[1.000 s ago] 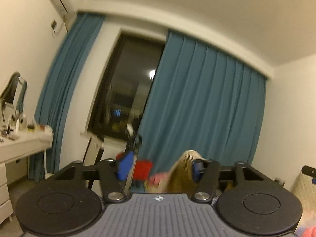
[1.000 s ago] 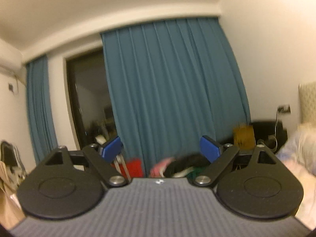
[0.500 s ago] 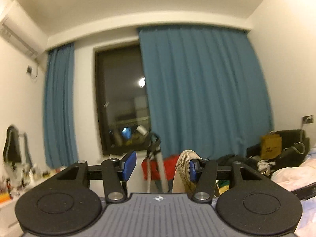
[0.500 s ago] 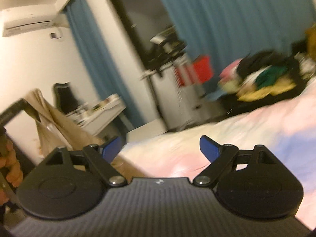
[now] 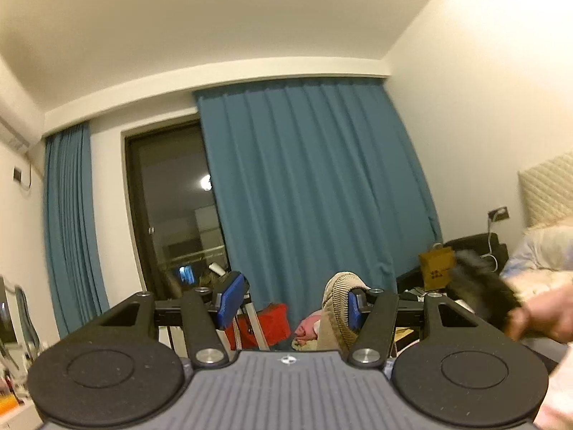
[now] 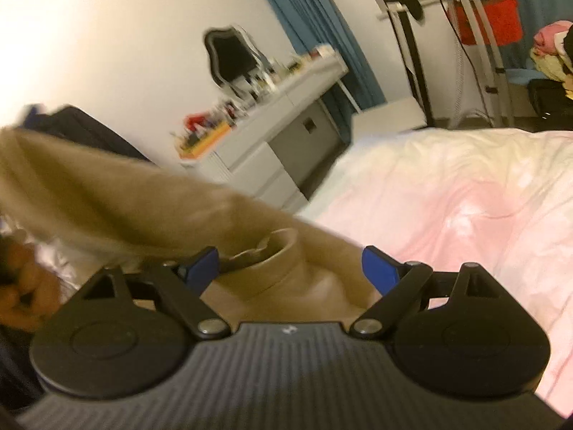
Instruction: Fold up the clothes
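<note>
A bedroom at night is shown: teal curtains fill the centre of the left wrist view, a dark window at left centre, a quilted headboard at the right edge.

In the left wrist view, little has changed over the last second. The left gripper is kept raised and level. A beige ribbed garment is draped over the inner face of its right finger. The fingers are spread wide, so nothing is pinched between them; whether the cloth is caught on the finger or merely hung there cannot be told. A blurred hand has come in at the lower right.

The right wrist view has swung sharply. A second ago the curtains were faced. Now a white desk crowded with small items is seen at upper centre, and a pink-and-white bed at right. The right gripper has been brought down over the beige garment, its collar sitting between the fingers. The fingers are parted and not closed on cloth; contact cannot be judged through the blur. It is judged that a grasp near the collar is being prepared.

Only the right view shows the garment's full spread, trailing to the upper left, with the bed beneath. Only the left view shows the held-up end. A clothes heap is glimpsed far right.
</note>
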`<state>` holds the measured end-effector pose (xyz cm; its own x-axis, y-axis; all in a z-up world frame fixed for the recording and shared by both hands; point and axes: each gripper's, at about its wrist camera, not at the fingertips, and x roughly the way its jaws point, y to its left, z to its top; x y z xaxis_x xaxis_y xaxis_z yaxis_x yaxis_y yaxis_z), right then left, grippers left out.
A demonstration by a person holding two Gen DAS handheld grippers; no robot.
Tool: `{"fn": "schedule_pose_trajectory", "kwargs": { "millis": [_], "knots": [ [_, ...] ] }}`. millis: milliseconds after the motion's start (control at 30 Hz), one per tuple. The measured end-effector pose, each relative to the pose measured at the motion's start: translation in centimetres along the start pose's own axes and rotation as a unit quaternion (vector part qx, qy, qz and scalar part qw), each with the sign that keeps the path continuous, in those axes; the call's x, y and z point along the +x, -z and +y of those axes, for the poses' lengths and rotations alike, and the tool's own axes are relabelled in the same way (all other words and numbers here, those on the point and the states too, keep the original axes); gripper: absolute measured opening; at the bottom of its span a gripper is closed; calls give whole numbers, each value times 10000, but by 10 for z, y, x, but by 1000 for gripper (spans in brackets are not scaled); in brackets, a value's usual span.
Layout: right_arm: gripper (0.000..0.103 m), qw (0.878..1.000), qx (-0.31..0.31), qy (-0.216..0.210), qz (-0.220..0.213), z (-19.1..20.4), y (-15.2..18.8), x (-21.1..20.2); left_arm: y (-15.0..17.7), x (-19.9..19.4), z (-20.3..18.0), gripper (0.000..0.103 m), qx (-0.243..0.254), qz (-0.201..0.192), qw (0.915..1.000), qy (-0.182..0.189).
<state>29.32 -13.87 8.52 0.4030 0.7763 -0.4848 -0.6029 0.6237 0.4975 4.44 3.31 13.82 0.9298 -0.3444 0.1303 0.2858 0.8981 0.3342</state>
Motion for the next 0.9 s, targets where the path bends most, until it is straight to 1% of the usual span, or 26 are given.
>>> {"fn": "schedule_pose_trajectory", "kwargs": {
  "millis": [167,300,367,400,567,633,767,900],
  "knots": [
    [88,9975,-360,115,600,17,-3,19,1,-42,-17,60,103,87,9999,54],
    [88,9909,-770,211,1085,32,-1,29,6,-69,-16,60,-49,182,9998,-16],
    [88,9878,-982,315,1171,36,4,24,10,-79,-12,60,-134,245,9996,-64],
    [88,9879,-971,354,1158,36,5,21,8,-77,-5,60,-157,266,9995,-85],
    [88,9956,-343,310,813,11,5,11,8,-94,9,60,-247,306,9991,-187],
    [88,9961,-250,247,804,7,5,15,9,-100,12,60,-259,303,9990,-185],
    [88,9926,-486,256,1085,11,5,38,6,-102,19,60,-217,312,9991,-166],
    [88,9792,-1057,641,1606,23,10,60,3,-94,29,60,-278,369,9988,-147]
  ]
}}
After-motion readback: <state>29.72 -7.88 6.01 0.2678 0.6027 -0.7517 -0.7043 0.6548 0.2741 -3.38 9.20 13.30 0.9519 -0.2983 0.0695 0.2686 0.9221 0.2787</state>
